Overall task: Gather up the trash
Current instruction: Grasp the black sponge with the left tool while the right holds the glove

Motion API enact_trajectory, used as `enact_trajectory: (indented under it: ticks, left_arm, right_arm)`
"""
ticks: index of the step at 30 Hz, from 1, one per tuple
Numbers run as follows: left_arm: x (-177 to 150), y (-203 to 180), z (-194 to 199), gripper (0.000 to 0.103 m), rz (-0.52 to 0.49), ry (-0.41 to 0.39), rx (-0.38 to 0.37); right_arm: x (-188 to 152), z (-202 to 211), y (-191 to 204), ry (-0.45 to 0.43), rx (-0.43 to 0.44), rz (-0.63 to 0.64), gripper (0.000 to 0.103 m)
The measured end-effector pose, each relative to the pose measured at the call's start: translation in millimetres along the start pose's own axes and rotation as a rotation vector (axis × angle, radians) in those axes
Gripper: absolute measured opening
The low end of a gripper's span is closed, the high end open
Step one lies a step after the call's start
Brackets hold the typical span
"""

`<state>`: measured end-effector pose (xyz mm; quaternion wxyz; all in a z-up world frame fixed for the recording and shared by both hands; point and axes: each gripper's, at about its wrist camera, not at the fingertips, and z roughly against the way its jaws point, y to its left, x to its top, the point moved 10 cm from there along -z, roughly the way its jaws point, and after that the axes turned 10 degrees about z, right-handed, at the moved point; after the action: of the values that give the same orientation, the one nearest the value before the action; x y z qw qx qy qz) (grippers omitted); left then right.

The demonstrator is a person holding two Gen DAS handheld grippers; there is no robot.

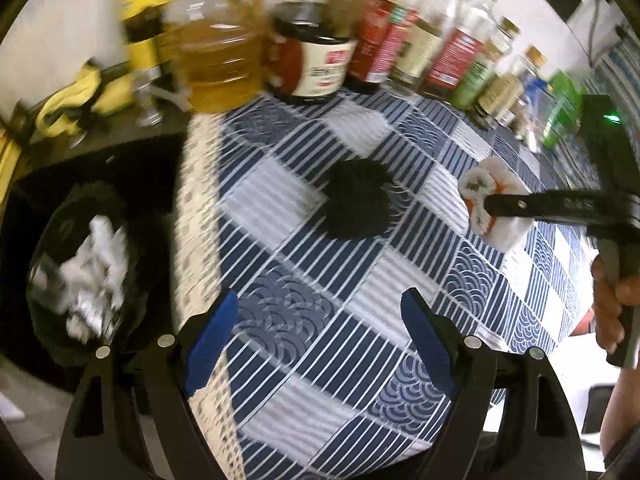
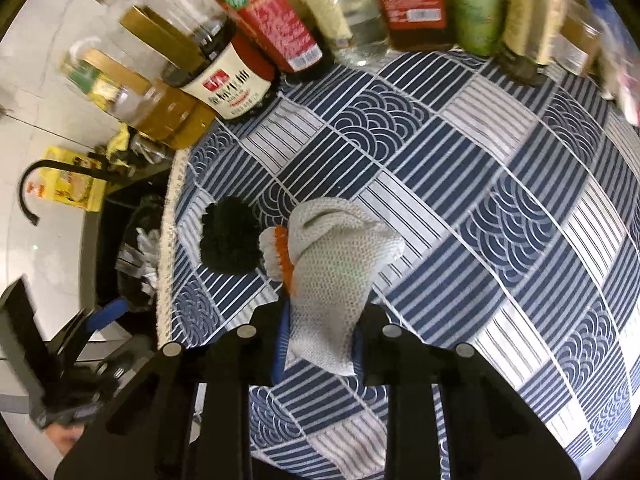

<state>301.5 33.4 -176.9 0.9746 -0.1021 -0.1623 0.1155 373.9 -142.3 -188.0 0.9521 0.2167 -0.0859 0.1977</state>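
A black fuzzy ball (image 1: 360, 200) lies on the blue-and-white patterned tablecloth (image 1: 320, 320); it also shows in the right wrist view (image 2: 230, 236). My right gripper (image 2: 320, 344) is shut on a white knitted glove with an orange cuff (image 2: 336, 276) and holds it just right of the ball; the glove (image 1: 492, 212) and the gripper (image 1: 490, 206) show in the left wrist view too. My left gripper (image 1: 316, 340) is open and empty over the table's near edge. A black bin (image 1: 80, 264) with white crumpled paper stands below the table's left edge.
A row of bottles and jars lines the table's far edge, including an oil bottle (image 1: 220, 56) and a dark sauce bottle (image 1: 316, 60). Yellow items (image 1: 80, 92) lie on a dark shelf at the left. The bin also shows in the right wrist view (image 2: 136, 252).
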Motion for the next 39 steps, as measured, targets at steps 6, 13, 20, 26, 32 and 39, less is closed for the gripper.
enact_trajectory:
  ticks: [6, 13, 20, 26, 32, 39]
  left_arm:
    - [19.5, -28.5, -34.1, 0.081, -0.108, 0.044, 0.007]
    - [45.0, -43.2, -72.1, 0.081, -0.16, 0.082, 0.024]
    - [57.6, -42.9, -98.6, 0.081, -0.154, 0.113, 0.033]
    - [61.7, -39.3, -112.4, 0.061, -0.138, 0.131, 0.032]
    - [62.5, -41.2, -116.1, 0.058, -0.137, 0.129, 0.013]
    - [59.5, -39.9, -112.6, 0.057, -0.132, 0.129, 0.005]
  right_arm:
    - [-28.4, 32.1, -19.2, -0.062, -0.017, -0.073, 0.027]
    - [-54.8, 43.4, -37.5, -0.073, -0.047, -0.146, 0.027]
    - [-67.3, 44.4, -45.7, -0.069, -0.043, -0.192, 0.027]
    - [-70.2, 43.6, -47.1, -0.066, -0.04, -0.201, 0.027]
    - [-70.4, 41.9, -47.6, -0.061, -0.04, -0.196, 0.027]
    - [-68.7, 40.6, -45.2, -0.057, -0.04, -0.185, 0.027]
